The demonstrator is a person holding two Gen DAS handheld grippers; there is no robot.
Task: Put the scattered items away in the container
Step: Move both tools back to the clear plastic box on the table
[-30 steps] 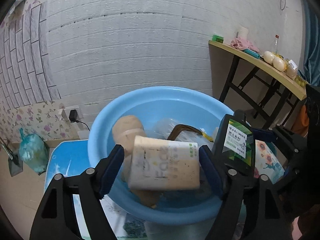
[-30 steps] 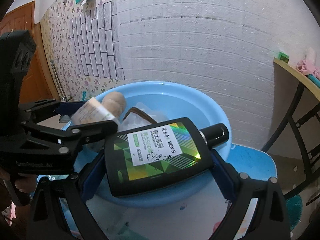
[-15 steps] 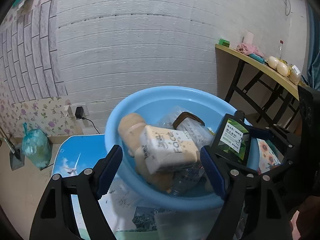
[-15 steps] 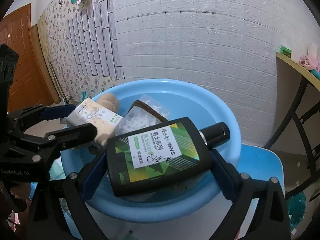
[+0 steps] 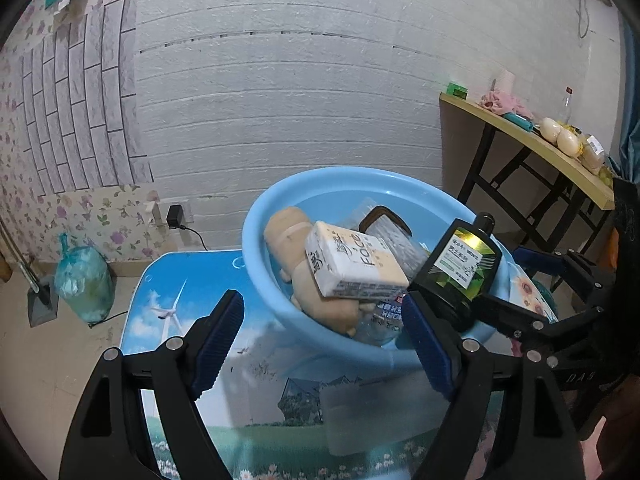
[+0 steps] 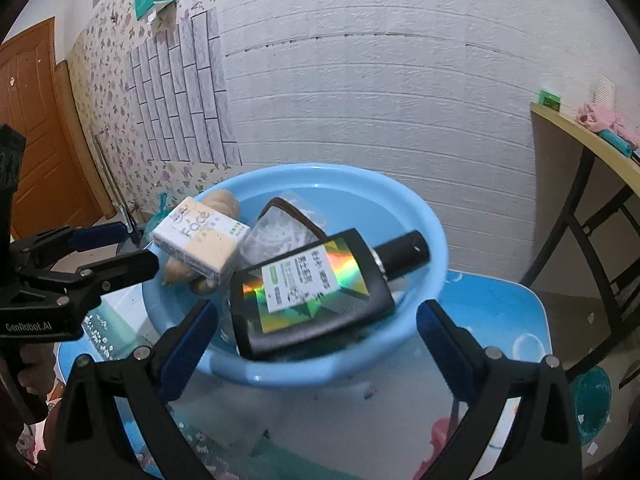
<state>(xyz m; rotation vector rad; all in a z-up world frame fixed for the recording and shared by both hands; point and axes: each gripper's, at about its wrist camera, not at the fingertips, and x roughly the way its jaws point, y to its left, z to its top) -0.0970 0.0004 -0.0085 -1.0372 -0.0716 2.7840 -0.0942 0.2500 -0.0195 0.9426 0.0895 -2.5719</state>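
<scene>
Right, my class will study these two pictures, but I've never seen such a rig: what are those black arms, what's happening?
No robot here: a person holds a hand-held gripper in each hand, with a camera looking along its two fingers. One picture comes from the left hand-held gripper, the other from the right hand-held gripper. On the table stands a blue basin holding a plush toy, a tissue pack and a dark bottle leaning over its rim. Both stand open, gripping nothing.
</scene>
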